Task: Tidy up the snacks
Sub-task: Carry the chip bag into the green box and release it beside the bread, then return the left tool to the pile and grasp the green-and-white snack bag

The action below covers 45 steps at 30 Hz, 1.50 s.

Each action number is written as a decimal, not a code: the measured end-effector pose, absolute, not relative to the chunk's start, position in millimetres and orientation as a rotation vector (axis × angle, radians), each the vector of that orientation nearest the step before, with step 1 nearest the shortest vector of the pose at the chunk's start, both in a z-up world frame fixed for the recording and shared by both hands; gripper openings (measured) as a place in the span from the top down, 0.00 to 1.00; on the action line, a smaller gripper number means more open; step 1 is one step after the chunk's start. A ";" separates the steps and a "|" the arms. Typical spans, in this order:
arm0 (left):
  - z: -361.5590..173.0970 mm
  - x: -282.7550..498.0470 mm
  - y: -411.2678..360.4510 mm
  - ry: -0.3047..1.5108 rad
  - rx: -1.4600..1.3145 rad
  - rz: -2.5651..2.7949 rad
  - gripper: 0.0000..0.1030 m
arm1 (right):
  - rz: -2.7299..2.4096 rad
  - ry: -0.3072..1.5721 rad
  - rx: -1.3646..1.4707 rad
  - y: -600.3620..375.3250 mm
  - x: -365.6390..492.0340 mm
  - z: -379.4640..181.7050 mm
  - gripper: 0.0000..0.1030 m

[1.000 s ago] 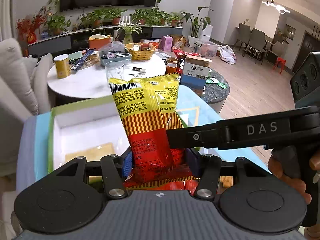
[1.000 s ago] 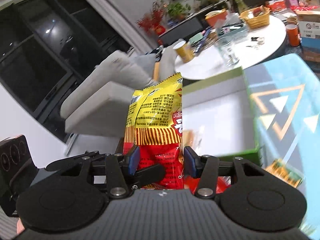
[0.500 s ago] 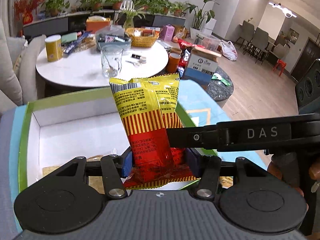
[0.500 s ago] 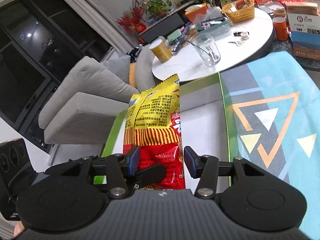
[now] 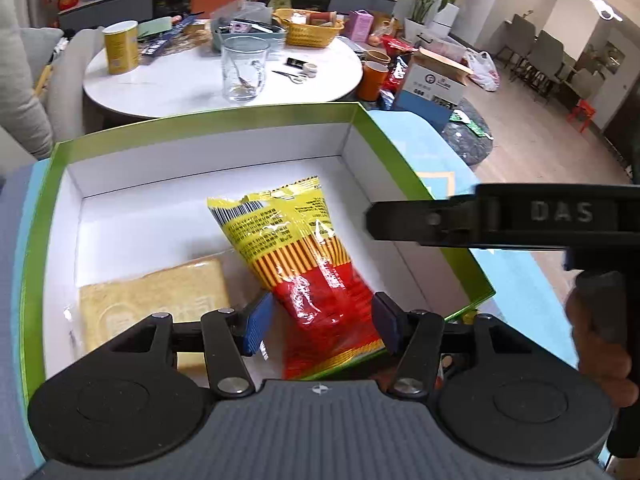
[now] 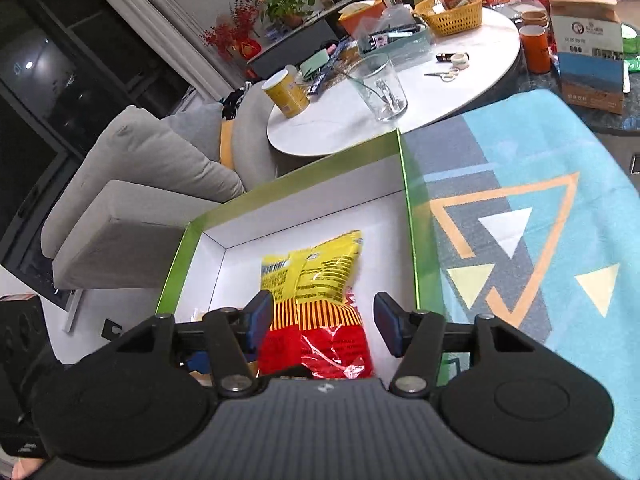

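Note:
A yellow and red snack bag (image 5: 304,264) lies flat inside the green box with white inside (image 5: 200,132), toward its right side. It also shows in the right wrist view (image 6: 316,300), in the same box (image 6: 408,216). My left gripper (image 5: 320,322) is open, its blue pads on either side of the bag's red end with gaps. My right gripper (image 6: 322,322) is open over the same end. A pale yellow packet (image 5: 152,300) lies in the box to the left of the bag.
The box sits on a blue patterned mat (image 6: 540,220). Behind it is a round white table (image 5: 192,76) with a glass (image 5: 244,68), a yellow can (image 5: 120,52) and a basket (image 5: 308,32). A grey sofa (image 6: 140,208) is at the left. The right gripper's body (image 5: 520,220) crosses the left view.
Both grippers held the bag upright above the box; they lowered it, opened, and the bag now lies flat in the box.

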State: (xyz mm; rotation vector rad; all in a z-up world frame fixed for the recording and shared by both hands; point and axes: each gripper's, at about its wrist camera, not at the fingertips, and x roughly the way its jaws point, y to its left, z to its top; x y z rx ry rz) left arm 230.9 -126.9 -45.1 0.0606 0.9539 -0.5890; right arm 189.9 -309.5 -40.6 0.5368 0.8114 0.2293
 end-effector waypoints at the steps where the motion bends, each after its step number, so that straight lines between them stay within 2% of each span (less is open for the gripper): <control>1: -43.8 229.4 -125.4 0.950 0.062 -0.584 0.49 | 0.234 0.809 0.535 -310.7 185.8 -38.8 0.39; 13: -14.8 192.5 -99.9 0.876 0.062 -0.526 0.45 | 0.244 0.800 0.485 -312.8 149.9 -28.8 0.39; 22: -12.4 141.5 -78.1 0.861 0.057 -0.508 0.45 | 0.145 0.827 0.463 -337.8 99.4 -47.8 0.39; 30: -21.3 97.3 -58.8 0.888 0.057 -0.488 0.45 | 0.166 0.882 0.471 -328.8 59.0 -66.4 0.39; 42: -53.1 39.3 -31.5 0.973 0.048 -0.452 0.45 | 0.400 0.978 0.376 -262.1 11.3 -79.4 0.39; 45: -56.3 31.2 -31.4 0.987 0.029 -0.468 0.45 | 0.446 0.940 0.404 -272.5 5.0 -70.3 0.39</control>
